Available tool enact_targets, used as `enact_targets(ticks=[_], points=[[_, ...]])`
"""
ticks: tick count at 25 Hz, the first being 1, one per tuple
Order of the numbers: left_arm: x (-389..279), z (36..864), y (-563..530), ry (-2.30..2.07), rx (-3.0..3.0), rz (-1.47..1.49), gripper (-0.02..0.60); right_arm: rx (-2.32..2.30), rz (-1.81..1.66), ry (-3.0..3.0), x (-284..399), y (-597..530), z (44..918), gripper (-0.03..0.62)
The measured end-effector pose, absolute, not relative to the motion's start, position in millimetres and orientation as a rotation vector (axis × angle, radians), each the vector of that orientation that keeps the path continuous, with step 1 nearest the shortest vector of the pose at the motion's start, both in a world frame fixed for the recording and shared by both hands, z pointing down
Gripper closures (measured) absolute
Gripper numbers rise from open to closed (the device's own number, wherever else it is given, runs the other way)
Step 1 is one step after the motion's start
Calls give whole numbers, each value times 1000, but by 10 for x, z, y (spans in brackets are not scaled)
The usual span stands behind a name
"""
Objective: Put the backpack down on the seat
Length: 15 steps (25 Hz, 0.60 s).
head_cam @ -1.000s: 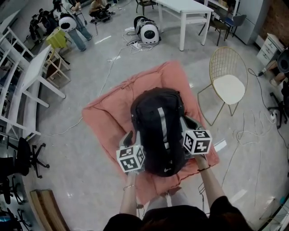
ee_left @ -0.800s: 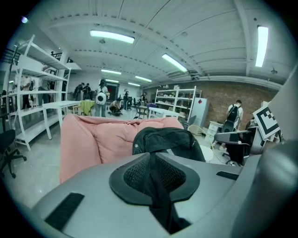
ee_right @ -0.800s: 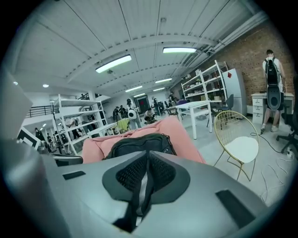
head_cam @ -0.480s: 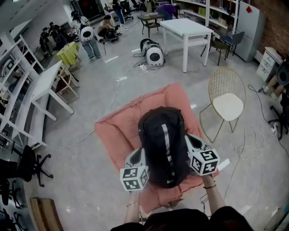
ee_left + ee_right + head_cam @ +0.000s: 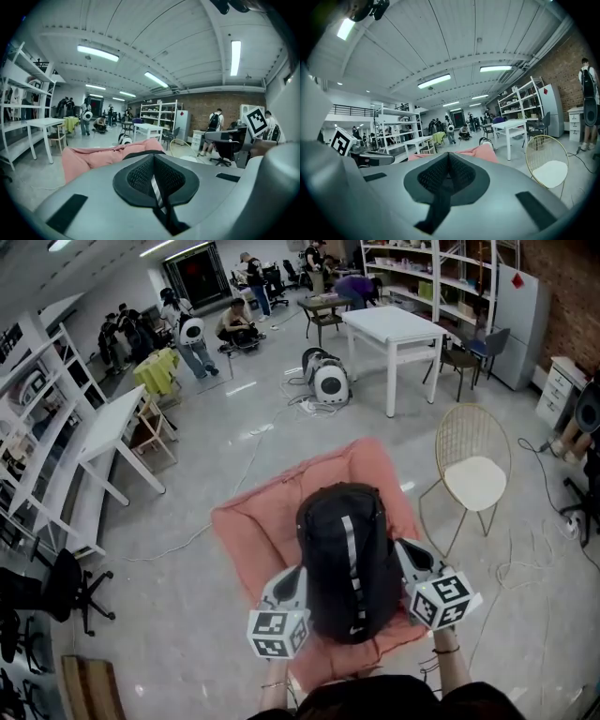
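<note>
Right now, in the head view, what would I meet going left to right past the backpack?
Black office chair, left gripper, backpack, right gripper, gold wire chair.

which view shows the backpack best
The head view: the whole black backpack shows from above, over the pink cushion. The left gripper view shows mostly a striped strap in its shut jaws, the right gripper view mostly a dark strap.
</note>
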<state>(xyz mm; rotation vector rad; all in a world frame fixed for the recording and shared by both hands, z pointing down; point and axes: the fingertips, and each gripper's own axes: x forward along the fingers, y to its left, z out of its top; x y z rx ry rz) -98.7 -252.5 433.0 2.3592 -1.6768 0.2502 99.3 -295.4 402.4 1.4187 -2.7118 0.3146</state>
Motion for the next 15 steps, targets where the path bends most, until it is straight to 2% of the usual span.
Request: enact_targets(ticks=[15], points=[[-1030,3706,-2246,-1795,2450,87,566,1469,182,-2826,1195,-2722,3426,580]])
